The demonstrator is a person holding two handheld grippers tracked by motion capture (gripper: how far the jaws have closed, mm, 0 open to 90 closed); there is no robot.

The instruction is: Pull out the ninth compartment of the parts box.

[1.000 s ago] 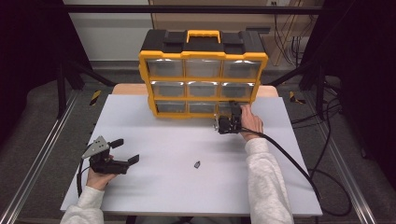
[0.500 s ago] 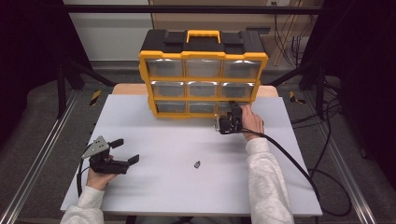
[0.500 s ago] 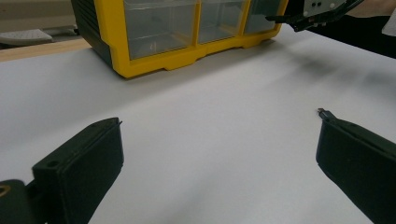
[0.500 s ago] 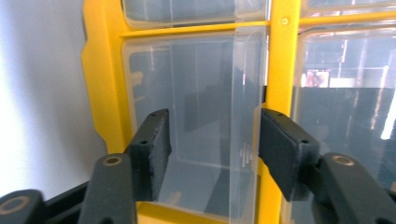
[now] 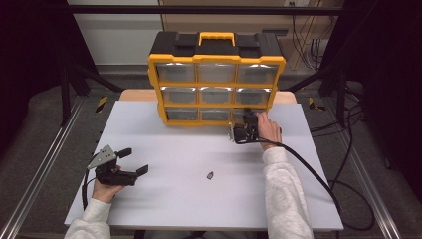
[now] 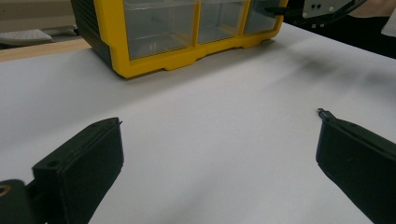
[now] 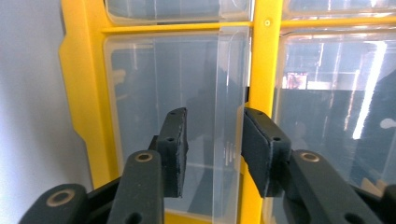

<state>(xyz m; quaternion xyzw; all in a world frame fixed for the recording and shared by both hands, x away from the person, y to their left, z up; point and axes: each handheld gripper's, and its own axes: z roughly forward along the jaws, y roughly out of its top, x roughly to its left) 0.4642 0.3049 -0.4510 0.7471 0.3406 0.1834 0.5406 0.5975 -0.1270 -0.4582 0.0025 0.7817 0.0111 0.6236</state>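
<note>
Standing between the right tongs [image 7: 212,149], the drawer's clear handle tab [image 7: 231,116] is straddled, their pads just closing, not yet pressing.

A white table [image 5: 199,204] carries the things. At its far edge, toward twelve o'clock, stands a yellow drawer box [image 5: 217,79] upright on the top, its clear drawers facing the person. Near the middle, slightly toward five o'clock, lies a small dark part [image 5: 210,175], well apart from the box. At eight o'clock the left gripper [image 5: 130,162] rests low over the top in a hand; whether it touches the surface cannot be told.
</note>
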